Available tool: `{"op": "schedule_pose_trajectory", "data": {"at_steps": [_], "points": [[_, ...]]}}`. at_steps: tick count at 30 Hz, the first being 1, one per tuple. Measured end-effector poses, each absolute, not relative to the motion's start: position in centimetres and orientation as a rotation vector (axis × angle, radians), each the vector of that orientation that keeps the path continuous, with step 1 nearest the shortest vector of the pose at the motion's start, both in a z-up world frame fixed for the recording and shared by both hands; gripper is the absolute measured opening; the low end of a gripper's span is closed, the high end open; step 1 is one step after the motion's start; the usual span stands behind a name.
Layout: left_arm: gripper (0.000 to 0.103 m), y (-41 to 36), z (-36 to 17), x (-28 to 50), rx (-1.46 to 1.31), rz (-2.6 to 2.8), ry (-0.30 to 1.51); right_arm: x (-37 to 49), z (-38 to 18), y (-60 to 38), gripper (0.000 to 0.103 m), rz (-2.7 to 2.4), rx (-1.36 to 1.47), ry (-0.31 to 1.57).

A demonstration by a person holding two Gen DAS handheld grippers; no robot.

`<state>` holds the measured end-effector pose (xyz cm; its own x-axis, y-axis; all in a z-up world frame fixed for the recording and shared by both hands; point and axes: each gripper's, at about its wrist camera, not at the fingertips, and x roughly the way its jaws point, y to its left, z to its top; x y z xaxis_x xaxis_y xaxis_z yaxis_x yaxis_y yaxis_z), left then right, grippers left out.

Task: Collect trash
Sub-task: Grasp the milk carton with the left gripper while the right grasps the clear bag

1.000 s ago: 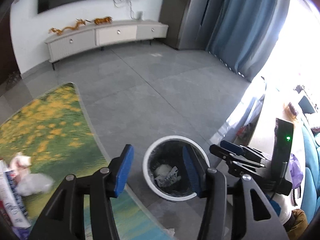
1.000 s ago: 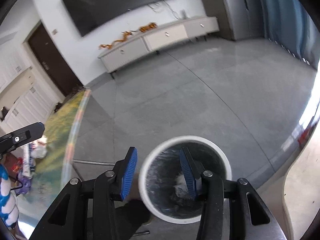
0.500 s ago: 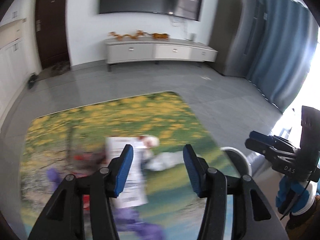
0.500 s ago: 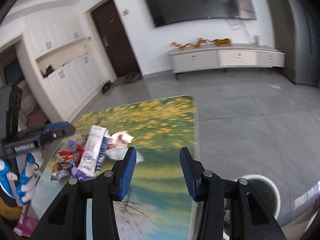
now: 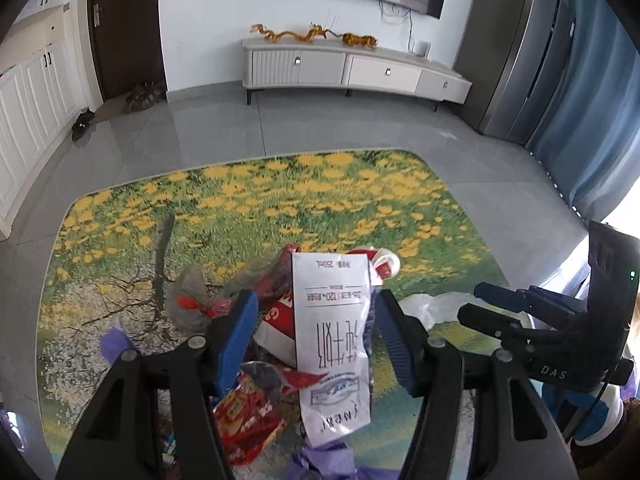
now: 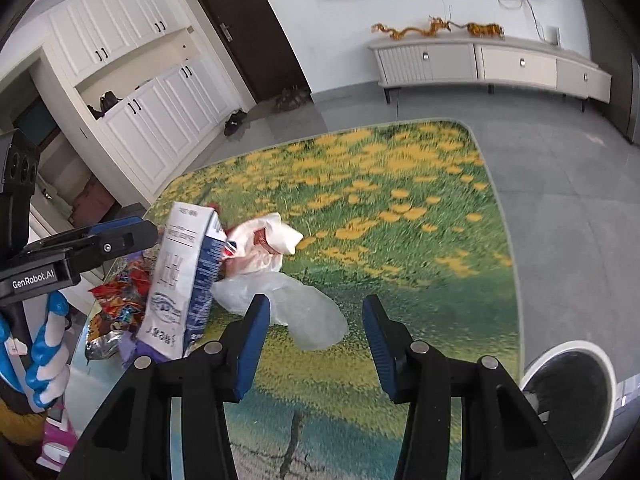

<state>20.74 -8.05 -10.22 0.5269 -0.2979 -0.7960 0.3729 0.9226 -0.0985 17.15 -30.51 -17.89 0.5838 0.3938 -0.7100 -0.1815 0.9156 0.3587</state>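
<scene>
A pile of trash lies on a table with a yellow-flower print top (image 5: 280, 200). A white and blue milk carton (image 5: 332, 336) (image 6: 180, 276) lies in the pile, with red snack wrappers (image 5: 248, 416) (image 6: 116, 292), a clear plastic bag (image 6: 288, 304) (image 5: 436, 306) and a white and red crumpled bag (image 6: 264, 244). My left gripper (image 5: 314, 340) is open, its fingers on either side of the carton. My right gripper (image 6: 316, 344) is open and empty, just right of the clear bag. A white-rimmed bin (image 6: 568, 404) with a black liner stands on the floor at lower right.
A white TV console (image 5: 352, 72) with a TV above it stands at the far wall. White cupboards (image 6: 152, 120) and a dark door (image 6: 248, 32) are on the left. Blue curtains (image 5: 592, 100) hang on the right. Grey tiled floor surrounds the table.
Both grippers swung away from above the bin to the table. The left one now straddles the milk carton; the right one hovers by the clear bag. Both stayed open.
</scene>
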Motion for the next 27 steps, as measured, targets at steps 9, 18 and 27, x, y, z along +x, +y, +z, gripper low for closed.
{"op": "schedule_pose_trajectory", "data": {"at_steps": [9, 18, 27], "points": [[0.059, -9.5, -11.9, 21.4, 0.112, -0.418, 0.974, 18.0, -19.2, -30.6, 0.045, 0.358, 0.287, 0.899], [0.068, -11.1, -13.9, 21.9, 0.161, -0.396, 1.025, 18.2, -19.8, -30.4, 0.045, 0.370, 0.287, 0.903], [0.045, -10.8, -14.6, 21.9, 0.158, -0.372, 1.025, 17.3, -19.0, -30.5, 0.012, 0.381, 0.288, 0.856]]}}
